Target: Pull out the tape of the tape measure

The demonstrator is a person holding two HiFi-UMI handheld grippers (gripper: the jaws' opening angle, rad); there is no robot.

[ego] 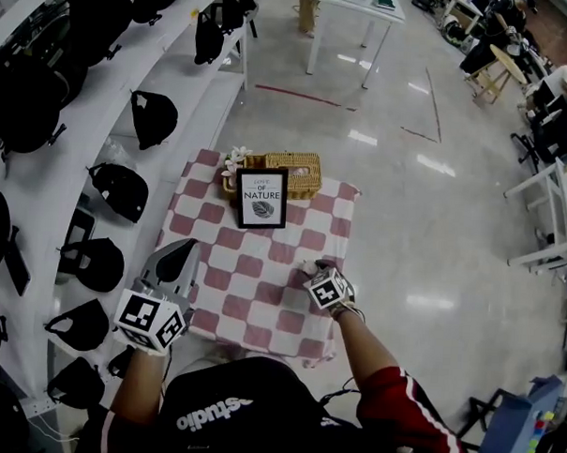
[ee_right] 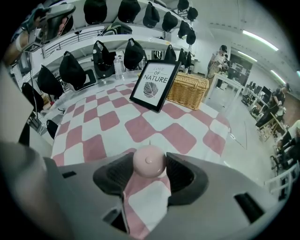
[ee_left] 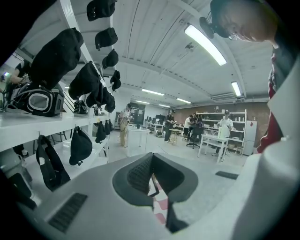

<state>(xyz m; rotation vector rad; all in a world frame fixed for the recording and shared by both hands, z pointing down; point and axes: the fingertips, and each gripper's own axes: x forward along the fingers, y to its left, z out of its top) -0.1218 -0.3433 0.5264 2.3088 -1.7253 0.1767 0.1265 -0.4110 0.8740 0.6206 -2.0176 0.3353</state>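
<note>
a small round pink tape measure is clamped between the two pads of the right gripper, just above the checked table near its right edge. a thin tab seems to stick out of its far side, towards the far edge. the left gripper, jaws together and empty, hangs over the near left corner, well apart, with the tape measure off to its right.

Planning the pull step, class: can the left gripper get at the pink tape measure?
Probably yes: only bare checked cloth separates the left gripper from the tape measure in the right gripper.
</note>
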